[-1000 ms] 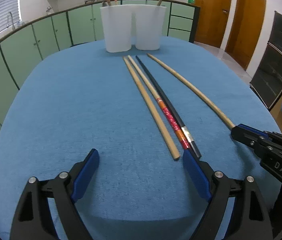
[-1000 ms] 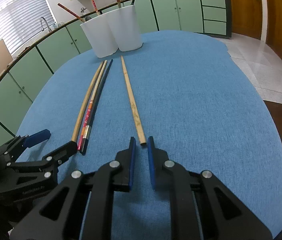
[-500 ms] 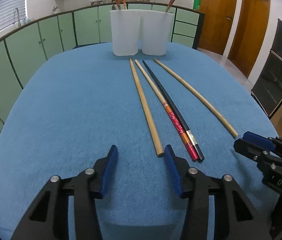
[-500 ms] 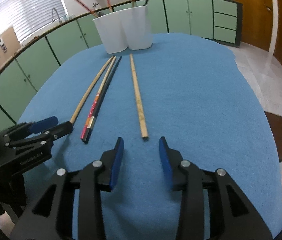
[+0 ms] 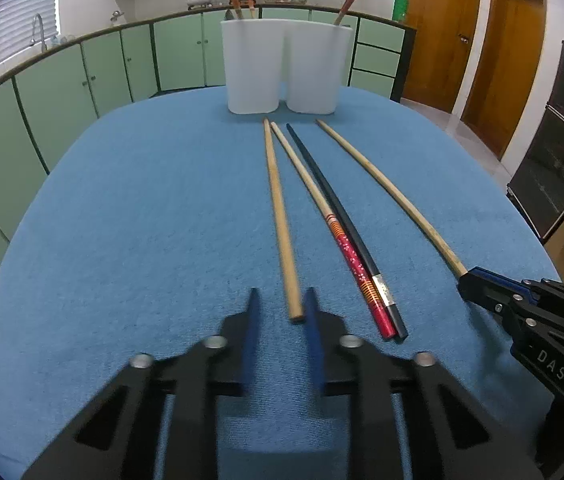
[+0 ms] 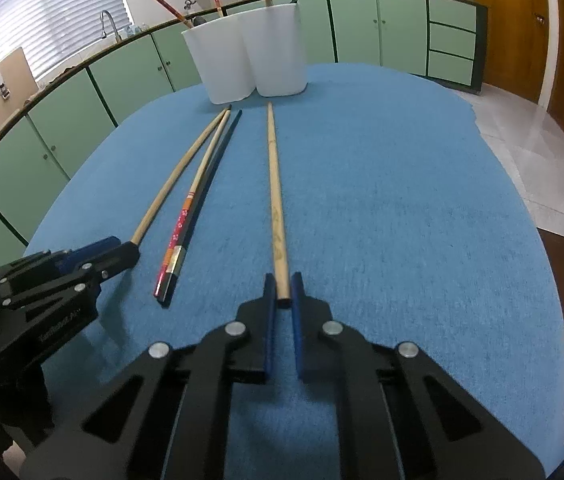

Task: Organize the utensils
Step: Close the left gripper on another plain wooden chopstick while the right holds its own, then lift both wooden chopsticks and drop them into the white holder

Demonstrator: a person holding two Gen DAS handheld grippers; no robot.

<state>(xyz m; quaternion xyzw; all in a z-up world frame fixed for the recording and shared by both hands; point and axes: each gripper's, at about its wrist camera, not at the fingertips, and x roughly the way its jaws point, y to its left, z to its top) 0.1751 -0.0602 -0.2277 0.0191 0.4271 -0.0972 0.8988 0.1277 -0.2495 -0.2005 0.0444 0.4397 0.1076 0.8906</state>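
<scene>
Blue cloth covers the surface (image 5: pixel 121 240), and four chopsticks lie on it side by side, pointing towards two white plastic holders (image 5: pixel 253 72) at the far end.

Farthest left, the left tool (image 5: pixel 280 300) tilts down and forward with its tips at the cloth. Its jaws have just been closing. The near end of the plain pale wooden chopstick (image 5: pixel 277 200) sits between them, close to the right-hand pad, with a gap showing on the other side, so we do not see a grip. In the right wrist view this tool carries pale lettering on its side that we cannot read.

Next comes the red-patterned wooden chopstick (image 5: pixel 346 248) with orange bands, touching the black chopstick with a silver band (image 5: pixel 342 208). We make out no words on either.

To the right lies the long tan wooden chopstick (image 6: pixel 277 200), with faint dark marks near its thick end that we cannot read. The right tool (image 6: pixel 282 292), also angled down and forward, has just been closing and now clamps this stick's near end between its blue pads. In the left wrist view its body reads "DAS".

Several more chopsticks, red-patterned ones among them, stand in the holders.
</scene>
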